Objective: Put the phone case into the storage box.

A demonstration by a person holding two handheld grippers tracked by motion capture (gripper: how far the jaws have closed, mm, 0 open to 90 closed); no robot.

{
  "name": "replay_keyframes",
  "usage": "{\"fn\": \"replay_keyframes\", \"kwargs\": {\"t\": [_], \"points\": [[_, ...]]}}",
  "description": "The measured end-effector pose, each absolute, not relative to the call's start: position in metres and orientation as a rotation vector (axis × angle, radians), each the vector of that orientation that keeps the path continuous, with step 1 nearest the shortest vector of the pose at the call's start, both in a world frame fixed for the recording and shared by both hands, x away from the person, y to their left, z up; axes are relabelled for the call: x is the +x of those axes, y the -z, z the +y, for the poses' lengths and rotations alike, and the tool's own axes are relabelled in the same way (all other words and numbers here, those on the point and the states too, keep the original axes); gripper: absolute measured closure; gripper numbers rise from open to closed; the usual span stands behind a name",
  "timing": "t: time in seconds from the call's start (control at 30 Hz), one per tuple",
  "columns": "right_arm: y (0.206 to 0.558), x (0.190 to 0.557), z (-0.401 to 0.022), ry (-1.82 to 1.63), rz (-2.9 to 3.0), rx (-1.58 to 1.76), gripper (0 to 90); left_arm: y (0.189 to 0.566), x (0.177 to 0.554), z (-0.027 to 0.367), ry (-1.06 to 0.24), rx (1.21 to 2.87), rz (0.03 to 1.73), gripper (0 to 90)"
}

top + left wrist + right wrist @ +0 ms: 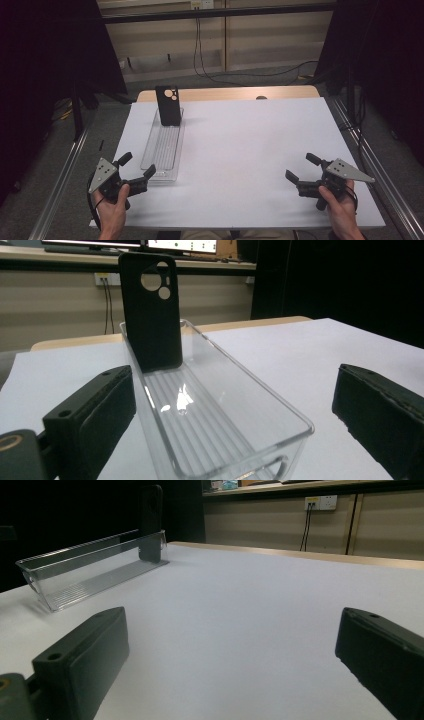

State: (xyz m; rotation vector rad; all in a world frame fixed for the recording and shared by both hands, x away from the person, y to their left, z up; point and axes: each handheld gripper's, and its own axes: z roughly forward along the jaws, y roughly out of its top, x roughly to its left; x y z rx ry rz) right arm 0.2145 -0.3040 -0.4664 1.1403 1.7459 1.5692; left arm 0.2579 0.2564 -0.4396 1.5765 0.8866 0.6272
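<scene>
I keep L gripper (138, 170) wide open, empty, at tray (280, 410) end to reach the propped phone case (151, 315); R gripper (301, 168) open, empty, parked.

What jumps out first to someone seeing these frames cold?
Most likely the black phone case, standing upright at the far end of a long clear plastic tray on the left of the white table. Next, the two hand-held grippers at the near edge: the left gripper open right at the tray's near end, the right gripper open over bare tabletop.
</scene>
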Motion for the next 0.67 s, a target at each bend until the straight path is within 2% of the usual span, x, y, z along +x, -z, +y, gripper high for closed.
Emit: {"fn": "replay_keyframes", "kwargs": {"t": [0.13,0.33,0.43,0.67], "points": [[0.467,0.215,-0.304,-1.56,1.76,1.129,0.5,0.439,0.252,0.257,-0.665,1.558,0.907,4.2],[0.467,0.216,-0.303,-1.562,1.754,1.138,0.5,0.45,0.245,0.259,-0.651,1.561,0.913,4.2],[0.467,0.216,-0.303,-1.546,1.777,1.113,0.6,0.454,0.243,0.262,-0.603,1.539,0.928,4.2],[0.468,0.217,-0.304,-1.543,1.78,1.113,0.8,0.455,0.244,0.263,-0.624,1.549,0.939,4.2]]}}
